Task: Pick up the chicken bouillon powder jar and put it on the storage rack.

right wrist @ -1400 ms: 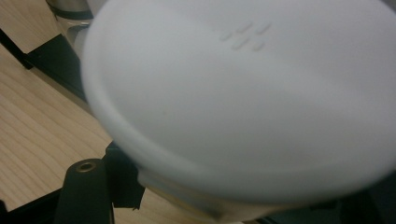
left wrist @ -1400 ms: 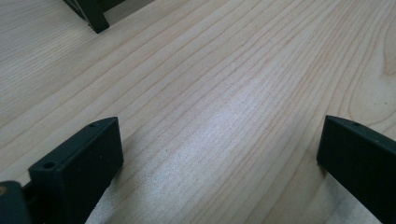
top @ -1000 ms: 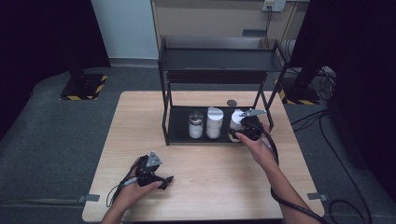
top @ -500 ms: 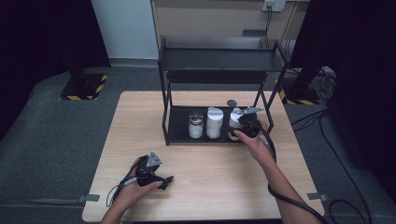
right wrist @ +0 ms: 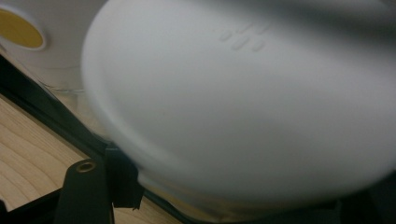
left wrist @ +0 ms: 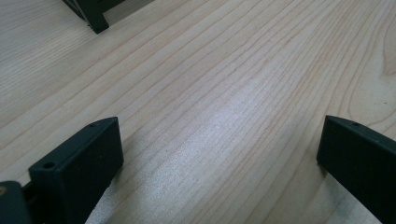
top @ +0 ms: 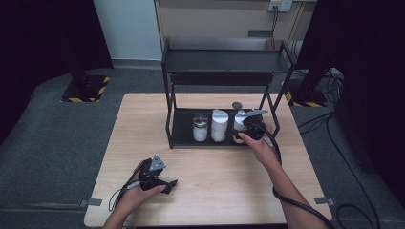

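On the lower shelf of the black rack (top: 181, 125) at the far half of the table (top: 215, 191), three containers stand in a row: a small glass jar (top: 200, 128) at the left, a tall white canister (top: 219, 125) in the middle, and a white-lidded jar (top: 239, 125) at the right end. The right tongs (top: 243, 130), carried by the right hand (top: 260, 145), are at that right-end jar; the right gripper view shows its white lid (right wrist: 243, 102) pressed close between the two black jaws, with the jaws drawn in on the jar's sides, so the jar is gripped. Its base cannot be made out, so whether it rests on the shelf or is lifted clear cannot be told. The neighbouring white canister (right wrist: 51, 42) sits just beside it. The left tongs (top: 167, 185), in the left hand (top: 138, 193), lie low over the near left part of the table, well apart from the rack. The left gripper view shows the jaws standing wide, with bare wood (left wrist: 210, 107) between them and nothing held.
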`<state>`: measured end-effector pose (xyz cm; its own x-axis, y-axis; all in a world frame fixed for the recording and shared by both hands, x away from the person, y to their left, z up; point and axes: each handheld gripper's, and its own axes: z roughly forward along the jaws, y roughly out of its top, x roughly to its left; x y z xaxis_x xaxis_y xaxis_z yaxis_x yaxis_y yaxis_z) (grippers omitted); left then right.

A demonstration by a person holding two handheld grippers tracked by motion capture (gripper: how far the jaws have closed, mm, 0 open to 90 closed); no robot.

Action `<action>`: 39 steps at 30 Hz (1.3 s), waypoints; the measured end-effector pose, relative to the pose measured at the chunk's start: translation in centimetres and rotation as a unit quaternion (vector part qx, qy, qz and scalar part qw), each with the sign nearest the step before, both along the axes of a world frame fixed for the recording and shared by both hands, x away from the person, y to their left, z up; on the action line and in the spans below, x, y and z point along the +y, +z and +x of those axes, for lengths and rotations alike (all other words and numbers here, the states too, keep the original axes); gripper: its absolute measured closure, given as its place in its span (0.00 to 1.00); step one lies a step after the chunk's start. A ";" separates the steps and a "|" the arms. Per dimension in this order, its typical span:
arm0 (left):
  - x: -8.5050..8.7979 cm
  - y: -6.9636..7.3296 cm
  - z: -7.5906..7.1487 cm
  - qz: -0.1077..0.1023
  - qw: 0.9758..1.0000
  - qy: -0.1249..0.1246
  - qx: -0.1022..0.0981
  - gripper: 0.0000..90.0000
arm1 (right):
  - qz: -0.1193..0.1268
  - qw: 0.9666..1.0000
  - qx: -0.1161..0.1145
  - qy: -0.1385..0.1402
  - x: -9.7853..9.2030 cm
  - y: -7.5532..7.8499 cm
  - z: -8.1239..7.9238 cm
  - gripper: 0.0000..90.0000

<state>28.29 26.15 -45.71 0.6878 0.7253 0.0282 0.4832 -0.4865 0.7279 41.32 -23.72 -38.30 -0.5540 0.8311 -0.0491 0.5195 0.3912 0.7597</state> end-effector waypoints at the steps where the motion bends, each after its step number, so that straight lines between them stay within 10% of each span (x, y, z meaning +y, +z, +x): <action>1: 0.0 0.0 0.0 0.000 1.000 0.000 0.000 0.00 | 0.000 1.000 0.001 0.000 0.0 0.0 0.0 0.35; 39: 0.0 0.0 0.0 0.000 1.000 0.000 0.000 0.00 | 0.014 1.000 0.006 0.001 -0.7 -0.5 0.4 0.35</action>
<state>28.29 26.15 -45.71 0.6877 0.7254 0.0283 0.4833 -0.4866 0.7277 41.69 -24.37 -38.82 -0.5566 0.8306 -0.0192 0.5278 0.3713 0.7639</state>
